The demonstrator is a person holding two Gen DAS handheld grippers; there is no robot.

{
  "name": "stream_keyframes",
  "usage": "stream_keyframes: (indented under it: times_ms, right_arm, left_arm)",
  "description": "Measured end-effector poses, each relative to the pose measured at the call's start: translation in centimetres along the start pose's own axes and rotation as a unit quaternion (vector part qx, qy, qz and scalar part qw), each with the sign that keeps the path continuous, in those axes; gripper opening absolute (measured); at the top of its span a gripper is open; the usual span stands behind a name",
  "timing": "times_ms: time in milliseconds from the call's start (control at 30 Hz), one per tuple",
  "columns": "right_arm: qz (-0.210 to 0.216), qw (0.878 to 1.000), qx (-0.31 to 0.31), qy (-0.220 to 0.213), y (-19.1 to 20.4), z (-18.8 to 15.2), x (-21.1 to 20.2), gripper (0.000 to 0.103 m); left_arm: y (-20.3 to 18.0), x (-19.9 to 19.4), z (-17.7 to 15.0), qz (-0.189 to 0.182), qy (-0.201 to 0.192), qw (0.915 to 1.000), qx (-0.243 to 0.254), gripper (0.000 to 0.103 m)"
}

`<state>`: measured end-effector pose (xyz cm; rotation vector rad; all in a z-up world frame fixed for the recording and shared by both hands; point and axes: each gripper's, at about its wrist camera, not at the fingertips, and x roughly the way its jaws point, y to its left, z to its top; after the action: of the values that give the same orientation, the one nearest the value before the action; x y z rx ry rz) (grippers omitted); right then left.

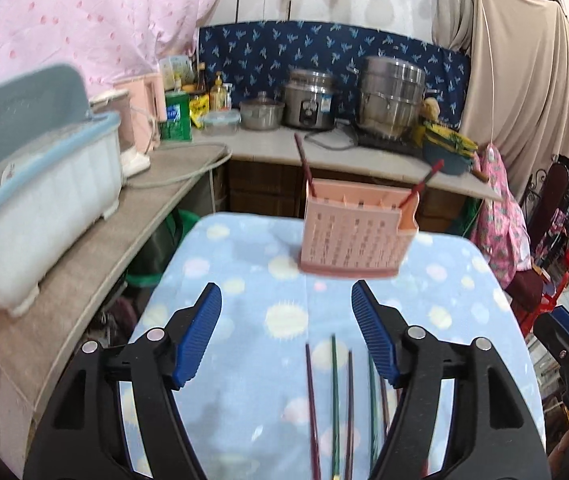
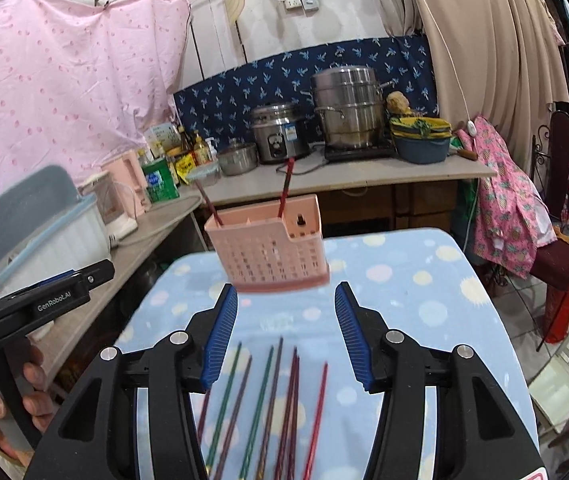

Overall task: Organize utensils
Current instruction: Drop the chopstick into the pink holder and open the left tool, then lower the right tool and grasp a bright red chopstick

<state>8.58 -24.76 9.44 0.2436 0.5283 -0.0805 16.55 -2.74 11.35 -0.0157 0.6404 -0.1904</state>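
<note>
Chopsticks (image 2: 268,408), thin lacquered sticks in dark red, green and maroon, lie loose and roughly parallel on the pale blue dotted cloth (image 2: 424,300) covering my table, at its near end under both tools. Beyond them stands a pink perforated plastic utensil holder (image 2: 272,248), upright on the cloth, with two red chopsticks (image 2: 284,188) leaning out of it already. My right gripper (image 2: 286,332) hangs above the loose sticks, its blue ribbed pads (image 2: 220,332) spread wide, gripping nothing. My left gripper (image 1: 286,334) is likewise spread and empty over the same bundle. In the right view I see my left hand (image 2: 0,408) on its handle. A steel rice cooker (image 2: 280,136) sits on the counter behind.
</note>
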Motion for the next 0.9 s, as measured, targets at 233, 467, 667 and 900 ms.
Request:
stream_keyframes:
  times_ms: [233,467,667,900]
  right_arm:
    - [-0.018,0.999,-0.001,0.046,-0.7,-5.2,-1.5,0.050]
    - [-0.031,0.994,0.015,0.100,-1.9,-10.1,-1.4,0.050]
    - [-0.048,0.991,-0.004,0.121,-1.6,-13.2,-1.5,0.050]
    - [-0.051,0.988,-0.003,0.149,-1.5,-15.3,-0.8,0.050]
  left_arm:
    - [1.3,-0.7,-6.0,0.013,0.045,0.9988,0.016,0.064]
    - [2.3,-0.8,-10.8,0.014,0.086,0.9960,0.018,0.064]
    - [2.1,-0.9,-13.2,0.012,0.105,0.9941,0.024,0.064]
    - [1.6,-0.6,-14.9,0.008,0.124,0.9919,0.026,0.064]
